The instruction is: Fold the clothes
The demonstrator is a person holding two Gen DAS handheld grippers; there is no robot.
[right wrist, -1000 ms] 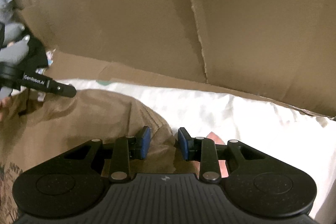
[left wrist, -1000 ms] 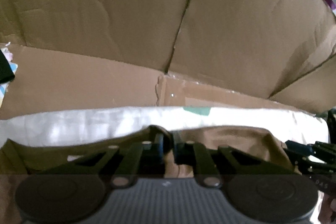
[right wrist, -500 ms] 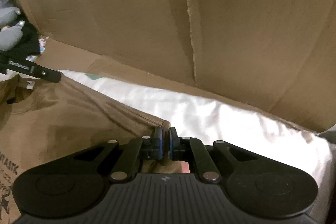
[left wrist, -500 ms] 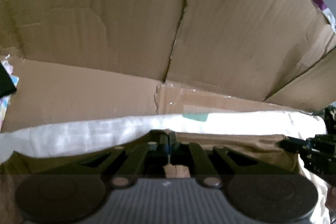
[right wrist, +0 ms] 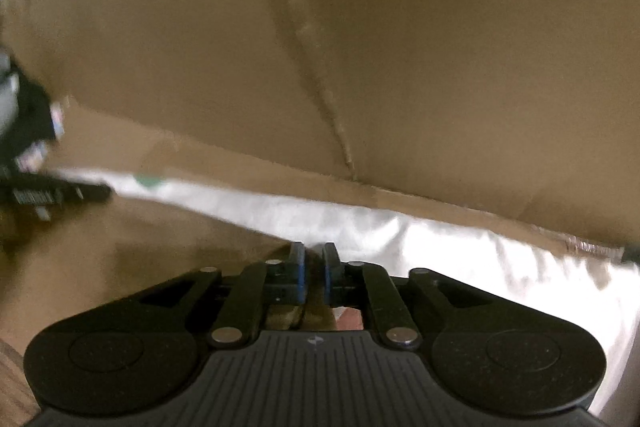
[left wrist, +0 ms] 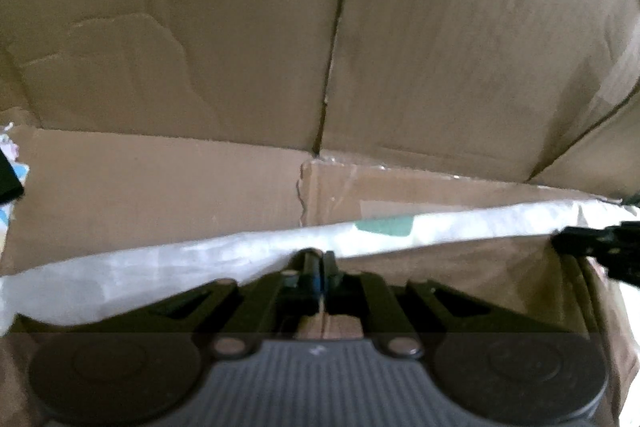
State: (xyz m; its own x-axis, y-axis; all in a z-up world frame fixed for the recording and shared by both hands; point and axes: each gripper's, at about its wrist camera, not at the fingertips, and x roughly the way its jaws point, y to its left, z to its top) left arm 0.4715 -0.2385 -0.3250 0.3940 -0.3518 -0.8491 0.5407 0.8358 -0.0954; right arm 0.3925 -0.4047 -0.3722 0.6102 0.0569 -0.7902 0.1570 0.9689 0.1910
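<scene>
A brown T-shirt (right wrist: 168,255) lies spread over a white sheet (right wrist: 460,247), and both claws grip its far edge. In the right wrist view the garment fills the lower left, reaching from the left claw (right wrist: 106,191) at the left edge of the picture across to the right claw (right wrist: 314,255). A fold of its brown cloth sits pinched between the right claw's blue pads (right wrist: 299,273). Those jaws have just eased open slightly yet stand narrow, with the fabric bunched in the gap and showing again below, behind the fingers.

In the left wrist view the same T-shirt (left wrist: 460,275) stretches from the left claw (left wrist: 320,261) off to the right, where the right claw (left wrist: 568,245) shows as a dark tip at the cloth's far corner. The left jaws have also just parted a little and are close together, with a thin edge of brown cloth visible in the slit and under the fingers.

Beyond both claws the white sheet (left wrist: 160,267) runs as a bright band, bearing a small green patch (left wrist: 384,225) just ahead and to the right of the left claw. Behind the sheet rise flattened cardboard panels (left wrist: 240,47), split by a vertical seam straight ahead of the left claw. The right wrist view is blurred, so details at its left edge cannot be made out.
</scene>
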